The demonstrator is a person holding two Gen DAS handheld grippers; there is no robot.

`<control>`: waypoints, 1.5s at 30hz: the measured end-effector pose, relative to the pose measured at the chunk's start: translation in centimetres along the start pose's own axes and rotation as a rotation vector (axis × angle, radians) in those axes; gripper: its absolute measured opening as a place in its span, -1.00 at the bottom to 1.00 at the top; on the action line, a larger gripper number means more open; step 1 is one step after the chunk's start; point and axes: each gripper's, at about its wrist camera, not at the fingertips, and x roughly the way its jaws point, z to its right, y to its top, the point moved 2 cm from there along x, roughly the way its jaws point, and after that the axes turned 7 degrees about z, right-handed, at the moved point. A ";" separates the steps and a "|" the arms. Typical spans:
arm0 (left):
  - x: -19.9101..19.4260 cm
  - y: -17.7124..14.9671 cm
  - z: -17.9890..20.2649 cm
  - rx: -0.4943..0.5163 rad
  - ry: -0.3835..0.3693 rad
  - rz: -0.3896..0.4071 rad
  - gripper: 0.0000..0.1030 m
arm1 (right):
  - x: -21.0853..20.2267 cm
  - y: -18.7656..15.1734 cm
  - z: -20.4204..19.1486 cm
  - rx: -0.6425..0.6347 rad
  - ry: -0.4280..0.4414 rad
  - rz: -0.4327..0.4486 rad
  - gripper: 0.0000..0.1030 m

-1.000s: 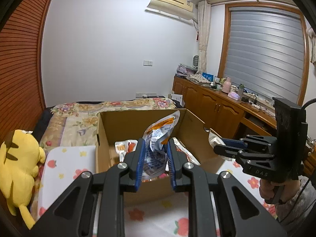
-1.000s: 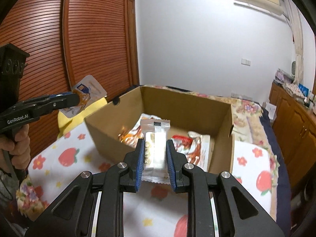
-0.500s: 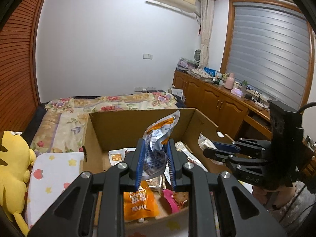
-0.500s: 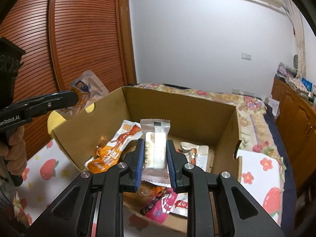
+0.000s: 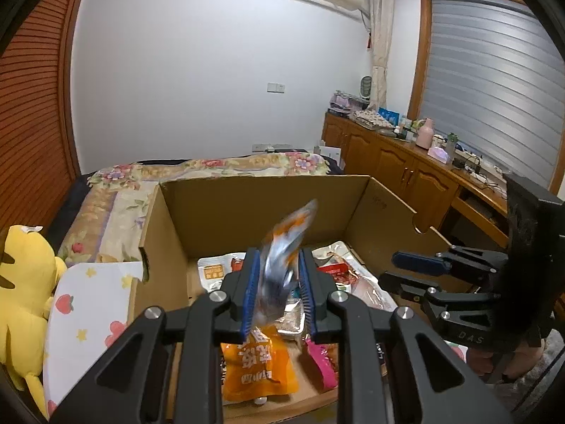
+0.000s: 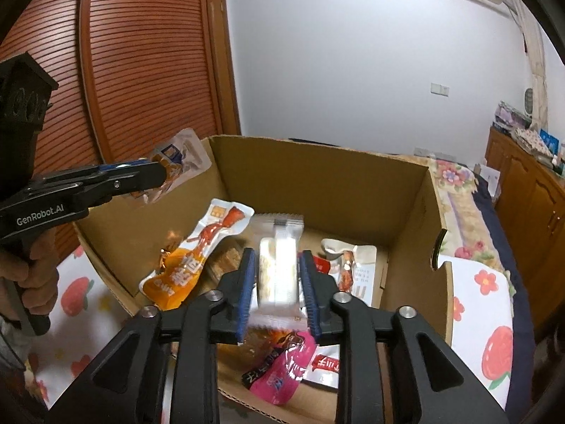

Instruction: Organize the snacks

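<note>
I have both tools over the open cardboard box (image 6: 317,183), which stands on the strawberry-printed cover (image 6: 487,318).

The right gripper (image 6: 277,282) has just been opening. The white wafer packet (image 6: 279,258) is between its pads, upright and blurred, and I see a gap on each side, so I judge that it is already slipping down. It hangs over the middle of the box, a little toward the near edge.

The left gripper (image 5: 279,282) stands only a little apart. The silver and orange pouch (image 5: 282,247) is between its pads and is blurred too, so I think the hold on it is lost.

What worries me:
- In the right wrist view the pouch sits close above the left wall of the box. I cannot tell how far inside it is. If it is over the rim, it can tip outward and land on the cover.
- The white packet falls on its end. It can lean on the orange pouch (image 5: 257,357) and the pink packet (image 6: 282,364) below it, or slide toward the near edge.
- If a jaw opens too little, a corner of foil can catch on a pad and come out again when I pull back.
</note>
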 end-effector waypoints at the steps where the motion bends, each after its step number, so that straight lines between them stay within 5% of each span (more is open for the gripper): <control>1: -0.2 -0.1 0.1 0.002 0.006 0.004 -0.59 | 0.1 0.1 -0.1 -0.001 -0.007 -0.001 -0.31; 15: -3.9 -0.9 0.9 0.022 0.041 -0.006 -0.43 | -2.7 0.1 -1.2 0.006 -0.042 0.023 -0.19; 20: -6.0 -1.5 1.0 0.029 0.079 -0.001 -0.09 | -4.5 0.0 -1.8 0.015 -0.056 0.042 -0.18; 24: -7.7 -2.2 1.1 0.024 0.109 -0.004 -0.03 | -6.4 -0.4 -2.6 0.026 -0.069 0.059 -0.14; 27: -8.8 -2.8 1.4 0.029 0.134 -0.008 0.12 | -7.7 -0.6 -3.4 0.025 -0.072 0.070 -0.04; 30: -10.4 -3.3 1.6 0.033 0.165 0.005 0.50 | -9.2 -0.8 -4.1 0.019 -0.086 0.086 0.09; 35: -13.0 -3.5 2.2 0.032 0.215 0.050 0.99 | -11.8 -1.1 -5.2 0.016 -0.113 0.122 0.52; 42: -15.0 -4.6 2.6 0.068 0.295 0.041 1.00 | -14.1 -1.6 -5.8 0.017 -0.158 0.149 1.00; 45: -15.7 -5.2 2.9 0.070 0.321 0.044 1.00 | -14.9 -1.8 -6.0 0.011 -0.180 0.167 1.00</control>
